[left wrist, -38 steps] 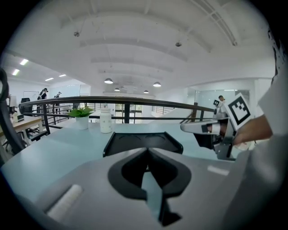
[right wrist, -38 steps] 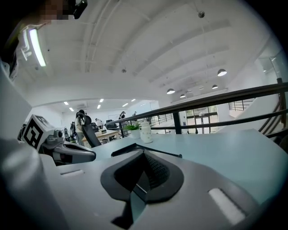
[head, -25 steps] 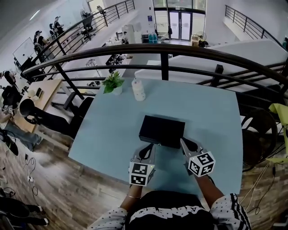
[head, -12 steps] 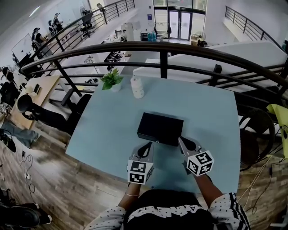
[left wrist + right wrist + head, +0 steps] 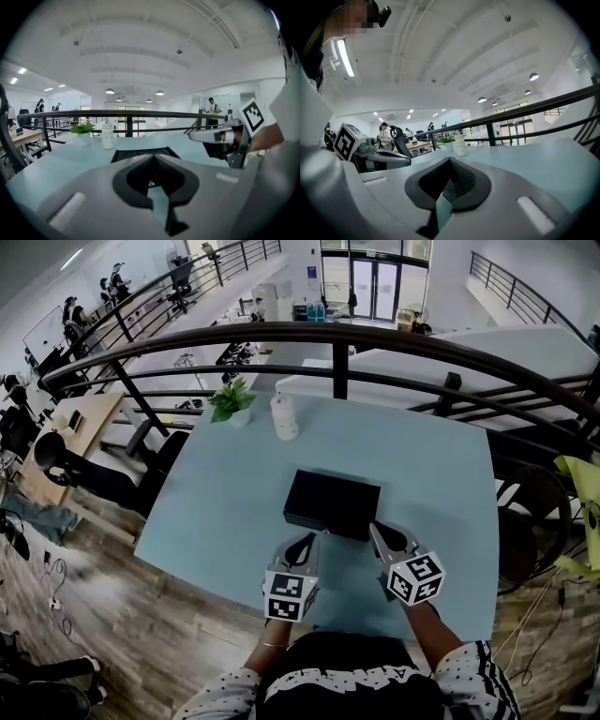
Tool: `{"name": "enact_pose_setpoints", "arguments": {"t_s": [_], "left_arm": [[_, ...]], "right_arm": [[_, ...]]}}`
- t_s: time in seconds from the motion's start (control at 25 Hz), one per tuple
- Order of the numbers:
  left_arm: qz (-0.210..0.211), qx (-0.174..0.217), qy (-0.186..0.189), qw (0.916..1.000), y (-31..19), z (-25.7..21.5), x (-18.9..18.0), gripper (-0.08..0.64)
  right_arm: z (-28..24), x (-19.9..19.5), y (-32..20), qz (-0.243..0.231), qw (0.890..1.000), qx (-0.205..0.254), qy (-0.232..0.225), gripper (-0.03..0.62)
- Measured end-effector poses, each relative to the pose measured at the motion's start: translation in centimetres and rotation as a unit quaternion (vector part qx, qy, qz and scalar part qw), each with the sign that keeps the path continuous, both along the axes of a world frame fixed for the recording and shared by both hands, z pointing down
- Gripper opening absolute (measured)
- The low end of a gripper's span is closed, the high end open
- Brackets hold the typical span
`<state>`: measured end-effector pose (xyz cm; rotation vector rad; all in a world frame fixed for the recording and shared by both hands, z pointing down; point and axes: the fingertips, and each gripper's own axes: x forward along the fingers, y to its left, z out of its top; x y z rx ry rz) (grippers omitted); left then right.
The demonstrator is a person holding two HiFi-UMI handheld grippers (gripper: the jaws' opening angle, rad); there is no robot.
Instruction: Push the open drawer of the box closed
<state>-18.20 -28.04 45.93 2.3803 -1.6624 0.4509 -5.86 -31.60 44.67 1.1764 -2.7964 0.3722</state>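
A black box (image 5: 333, 502) lies in the middle of the light blue table (image 5: 216, 502). From the head view no drawer stands out from its near face. My left gripper (image 5: 312, 537) is shut, empty, and its tip is just short of the box's near left edge. My right gripper (image 5: 374, 527) is also shut, with its tip at the box's near right corner; I cannot tell whether it touches. In the left gripper view the box's dark top (image 5: 140, 153) shows right behind the closed jaws, and the right gripper (image 5: 220, 136) is at the right.
A small potted plant (image 5: 232, 401) and a white pump bottle (image 5: 284, 418) stand at the table's far edge. A black railing (image 5: 337, 343) runs behind the table. The table's near edge is right in front of the person's body.
Both grippers and the box sit slightly higher in the head view, mostly from the camera shifting. Both tips remain by the box's near face, jaws unchanged.
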Motion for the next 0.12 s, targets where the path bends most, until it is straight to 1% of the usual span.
{"name": "enact_pose_setpoints", "arguments": {"t_s": [0.12], "left_arm": [[0.0,0.002,0.001,1.0,-0.33,0.15,-0.01,0.0]], "right_arm": [[0.35,0.13,-0.34,0.003,1.0,0.0,0.001,-0.002]]}}
